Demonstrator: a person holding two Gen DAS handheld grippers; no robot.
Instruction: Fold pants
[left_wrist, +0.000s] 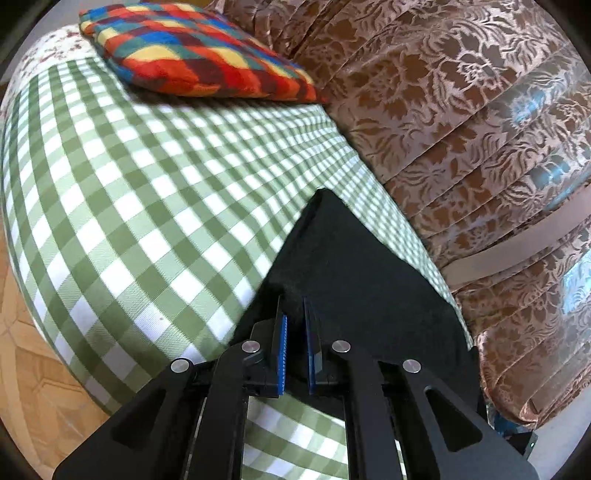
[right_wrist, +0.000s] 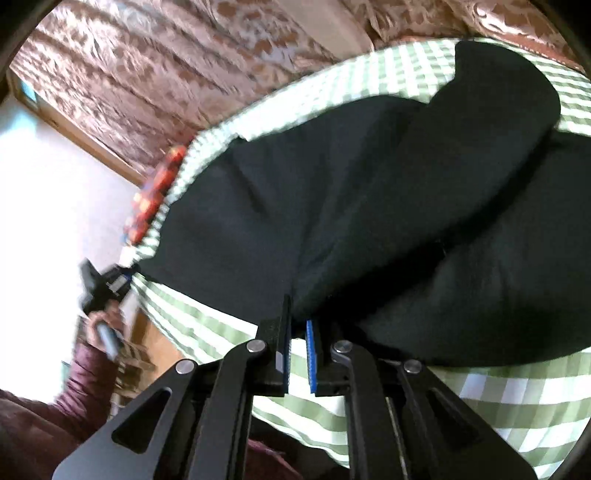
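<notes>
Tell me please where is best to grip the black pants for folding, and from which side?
Grip the black pants at their thin edge, coming from the near side of the checked cover, angled downward. Both the left gripper and the right gripper are shut there.

Blurred colourful pillow (right_wrist: 155, 195) half hidden behind the checked sheet (right_wrist: 498, 406)

Both tools are showing the same build: the left gripper (left_wrist: 293, 314) and the right gripper (right_wrist: 298, 314) are wearing matte black linkage arms with teardrop cut-outs, round silver pivot pins (left_wrist: 251, 346) and ridged blue pads (right_wrist: 312, 356) lining the fingers. The person's sleeve (right_wrist: 79, 380) is showing as a quilted maroon jacket.
</notes>
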